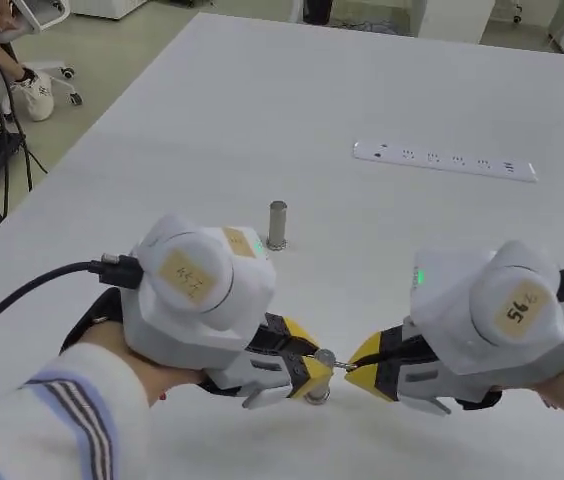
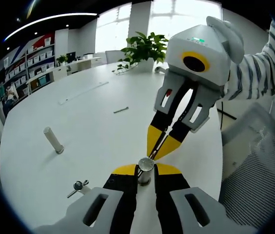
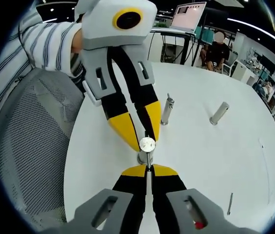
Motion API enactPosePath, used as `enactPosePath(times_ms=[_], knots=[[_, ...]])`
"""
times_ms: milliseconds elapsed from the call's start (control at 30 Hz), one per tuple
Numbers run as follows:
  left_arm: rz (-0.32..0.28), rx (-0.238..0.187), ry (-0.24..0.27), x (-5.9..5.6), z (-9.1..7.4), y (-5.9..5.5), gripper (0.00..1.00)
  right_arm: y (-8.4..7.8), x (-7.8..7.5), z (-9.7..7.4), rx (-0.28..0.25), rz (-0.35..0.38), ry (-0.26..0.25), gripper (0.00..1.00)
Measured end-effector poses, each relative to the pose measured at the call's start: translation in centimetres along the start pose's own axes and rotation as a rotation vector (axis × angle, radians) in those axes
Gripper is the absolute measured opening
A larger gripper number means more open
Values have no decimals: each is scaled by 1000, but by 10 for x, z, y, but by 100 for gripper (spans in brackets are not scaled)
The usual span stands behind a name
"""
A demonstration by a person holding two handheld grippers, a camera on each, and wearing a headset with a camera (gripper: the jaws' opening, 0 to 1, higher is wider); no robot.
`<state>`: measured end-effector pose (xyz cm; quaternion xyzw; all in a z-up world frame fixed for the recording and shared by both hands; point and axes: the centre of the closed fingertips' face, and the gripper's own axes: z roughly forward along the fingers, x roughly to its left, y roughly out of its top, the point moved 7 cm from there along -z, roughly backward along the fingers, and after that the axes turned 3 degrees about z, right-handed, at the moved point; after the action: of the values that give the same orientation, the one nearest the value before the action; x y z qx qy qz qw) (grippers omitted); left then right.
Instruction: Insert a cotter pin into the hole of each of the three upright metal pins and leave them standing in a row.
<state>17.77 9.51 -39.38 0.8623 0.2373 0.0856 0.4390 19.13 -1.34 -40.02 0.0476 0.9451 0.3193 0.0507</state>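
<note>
A short upright metal pin (image 1: 323, 358) stands on the white table (image 1: 382, 90) with my left gripper (image 1: 312, 372) shut on its shaft (image 2: 145, 168). From the right, my right gripper (image 1: 358, 368) is shut on a thin cotter pin (image 3: 148, 161), whose tip touches the pin's head (image 3: 147, 145). The right gripper (image 2: 161, 145) faces mine tip to tip in the left gripper view. A second metal pin (image 3: 166, 109) stands beyond with a cotter pin through it (image 2: 78, 186). A third metal pin (image 1: 278, 224) stands bare farther out (image 2: 53, 140) (image 3: 219, 113).
A white power strip (image 1: 445, 160) lies across the far side of the table. One loose cotter pin (image 2: 121, 110) rests on the table away from the pins (image 3: 230, 204). A mesh chair (image 3: 30, 146) sits beside the table edge. A person (image 3: 216, 48) sits in the background.
</note>
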Motion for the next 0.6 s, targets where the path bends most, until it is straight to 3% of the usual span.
enactPosePath(times_ms=[400,600], knots=[[4,6,6,0,1,1,9,1,3,-1,-16,-33,-8,2],[11,10,7,0,0,1,9,-5,2,-3,8,-44,-20,6]])
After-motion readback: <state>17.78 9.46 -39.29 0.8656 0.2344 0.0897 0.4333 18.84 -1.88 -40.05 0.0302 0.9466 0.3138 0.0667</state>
